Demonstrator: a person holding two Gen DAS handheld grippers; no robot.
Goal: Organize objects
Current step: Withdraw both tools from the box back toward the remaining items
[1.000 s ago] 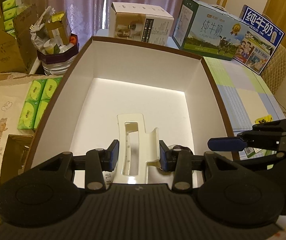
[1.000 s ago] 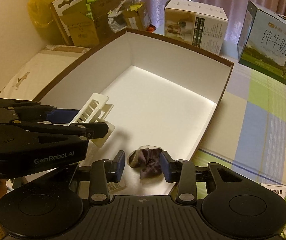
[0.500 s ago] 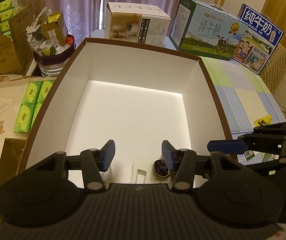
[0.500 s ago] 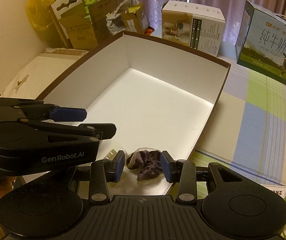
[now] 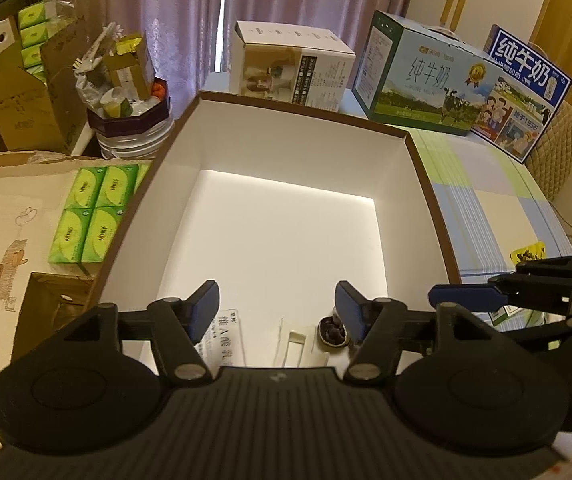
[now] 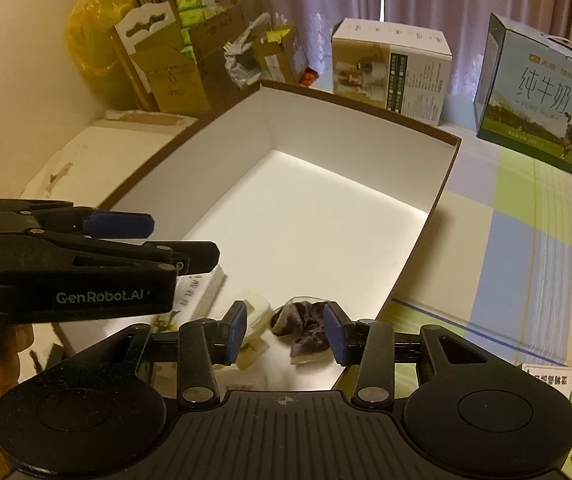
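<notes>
White-lined brown box [image 5: 286,152]: cream slotted holder [image 5: 298,344], dark wrapped snack [image 6: 306,328] inside.

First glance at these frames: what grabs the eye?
The big white-lined box with its brown rim fills the middle of both views, its floor mostly bare. At its near end, a dark purple packet lies between the spread fingers of the right gripper, while the left gripper hangs open above a cream plastic piece. Behind the box stand bright milk cartons.

Both wrist views overlook the box [image 5: 286,248] closely.
</notes>
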